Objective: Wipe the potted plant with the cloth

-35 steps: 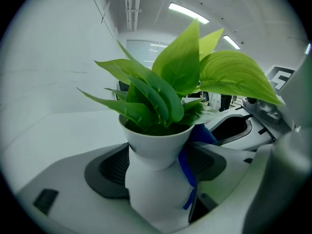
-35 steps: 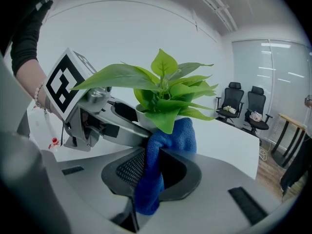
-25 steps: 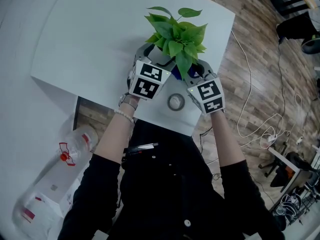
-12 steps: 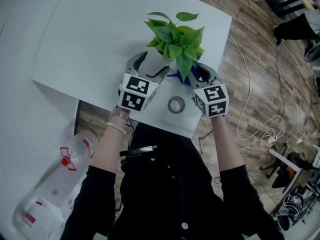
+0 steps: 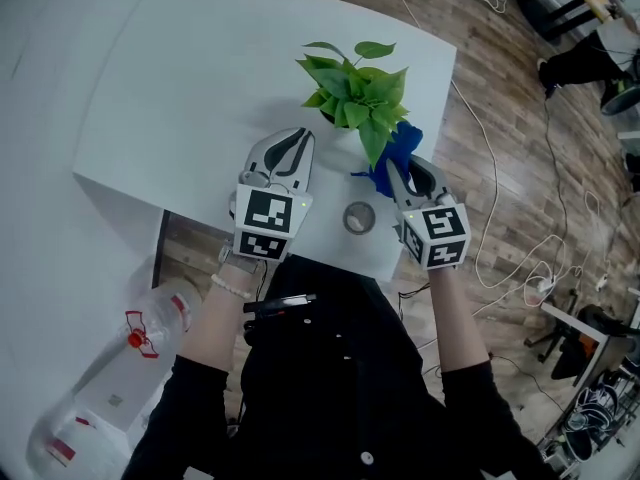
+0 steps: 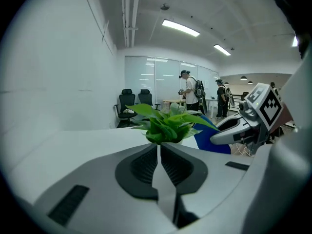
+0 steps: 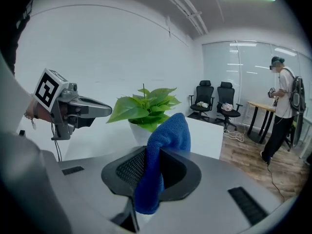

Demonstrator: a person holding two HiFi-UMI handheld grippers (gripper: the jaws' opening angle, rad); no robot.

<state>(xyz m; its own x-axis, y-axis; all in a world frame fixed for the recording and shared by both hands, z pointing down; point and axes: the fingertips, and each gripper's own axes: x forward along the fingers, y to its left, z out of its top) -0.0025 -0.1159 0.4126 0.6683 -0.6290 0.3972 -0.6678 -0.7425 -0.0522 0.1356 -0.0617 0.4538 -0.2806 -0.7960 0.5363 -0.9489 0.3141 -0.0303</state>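
Observation:
A potted plant (image 5: 355, 90) with broad green leaves stands in a white pot near the table's right edge. My left gripper (image 5: 297, 140) hovers just left of the pot; its jaws are closing, almost together, with nothing between them. It faces the plant (image 6: 168, 123) from close by in the left gripper view (image 6: 159, 146). My right gripper (image 5: 397, 168) is to the right of the plant, shut on a blue cloth (image 5: 397, 148) that stands up from its jaws (image 7: 155, 153). The cloth (image 7: 169, 130) rises in front of the leaves (image 7: 146, 106).
A roll of tape (image 5: 358, 218) lies on the white table (image 5: 200, 78) near its front edge, between my hands. Plastic bottles and bags (image 5: 140, 338) sit on the floor at lower left. Cables (image 5: 520, 238) trail over the wooden floor at right. Office chairs (image 7: 214, 99) and people stand far behind.
Both grippers drew back from the pot and rose. The left jaws went from wide open beside the pot to nearly together. The right gripper lifted the blue cloth up beside the leaves.

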